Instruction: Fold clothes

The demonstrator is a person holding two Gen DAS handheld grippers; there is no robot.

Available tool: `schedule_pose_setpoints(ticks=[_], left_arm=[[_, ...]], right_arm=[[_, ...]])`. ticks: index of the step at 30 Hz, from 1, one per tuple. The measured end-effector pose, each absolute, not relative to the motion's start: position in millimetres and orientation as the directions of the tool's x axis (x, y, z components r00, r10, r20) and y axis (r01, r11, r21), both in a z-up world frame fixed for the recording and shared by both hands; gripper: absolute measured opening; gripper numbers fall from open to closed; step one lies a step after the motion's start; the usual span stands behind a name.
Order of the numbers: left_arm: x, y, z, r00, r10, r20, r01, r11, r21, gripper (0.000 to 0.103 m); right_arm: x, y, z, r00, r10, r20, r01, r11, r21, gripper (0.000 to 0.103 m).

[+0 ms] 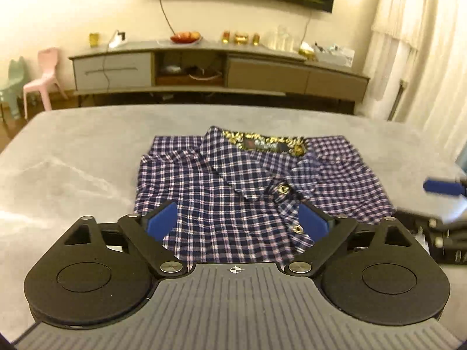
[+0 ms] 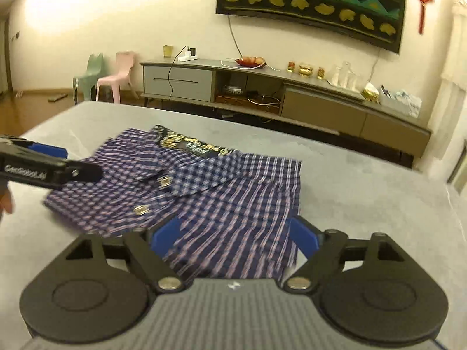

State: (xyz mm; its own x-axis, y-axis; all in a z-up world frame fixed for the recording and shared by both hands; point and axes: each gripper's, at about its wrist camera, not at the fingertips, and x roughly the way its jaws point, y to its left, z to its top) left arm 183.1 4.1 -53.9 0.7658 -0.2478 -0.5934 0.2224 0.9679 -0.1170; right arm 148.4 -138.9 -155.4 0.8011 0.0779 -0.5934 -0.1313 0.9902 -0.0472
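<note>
Grey worktop (image 1: pixel 73 157), folded plaid shirt (image 1: pixel 233 192) ahead of both jaws.
Left gripper (image 1: pixel 238 221) and right gripper (image 2: pixel 235 233): jaws spread, pinching nothing, apparently releasing the finished fold.

Folded navy-and-pink checked shirt (image 2: pixel 186 192) lies on the grey fabric surface (image 2: pixel 364 192). The right gripper (image 2: pixel 236 236), blue pads spread wide, hangs over its near edge; the left gripper (image 2: pixel 58 160) pokes in from the left.

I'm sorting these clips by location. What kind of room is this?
Most likely a home living room: a low media cabinet under a wall-mounted screen, small plastic chairs, and a plaid shirt on a grey surface.
</note>
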Motion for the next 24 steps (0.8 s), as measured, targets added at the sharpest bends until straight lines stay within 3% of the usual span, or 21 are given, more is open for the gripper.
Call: schedule_pose_setpoints(ticks=[2,7,11,24], left_arm=[[169.4,8.0,-48.2,0.769,-0.249,-0.589,0.209,0.968,-0.137,0.097],[135.1,20.6,-45.7,0.774,-0.238,-0.587,0.166,0.971,-0.174,0.097],[110.2,20.4,-40.5,0.804,-0.210,-0.557,0.164,0.977,-0.133,0.097],[104.7,11.3,-45.2,0.811,-0.195,-0.552,0.156,0.981,-0.118,0.097]], right_arm=[[129.8,-134.2,-154.4,0.801,0.077,-0.594,-0.106,0.994,-0.014,0.085],[96.5,-117.8,-155.6,0.794,0.096,-0.601,-0.089,0.995,0.041,0.088],[81.3,-108.8,-154.0,0.803,0.089,-0.589,-0.085,0.996,0.035,0.095],[103.1,-128.3,-172.9,0.753,0.067,-0.654,0.018,0.992,0.123,0.096]])
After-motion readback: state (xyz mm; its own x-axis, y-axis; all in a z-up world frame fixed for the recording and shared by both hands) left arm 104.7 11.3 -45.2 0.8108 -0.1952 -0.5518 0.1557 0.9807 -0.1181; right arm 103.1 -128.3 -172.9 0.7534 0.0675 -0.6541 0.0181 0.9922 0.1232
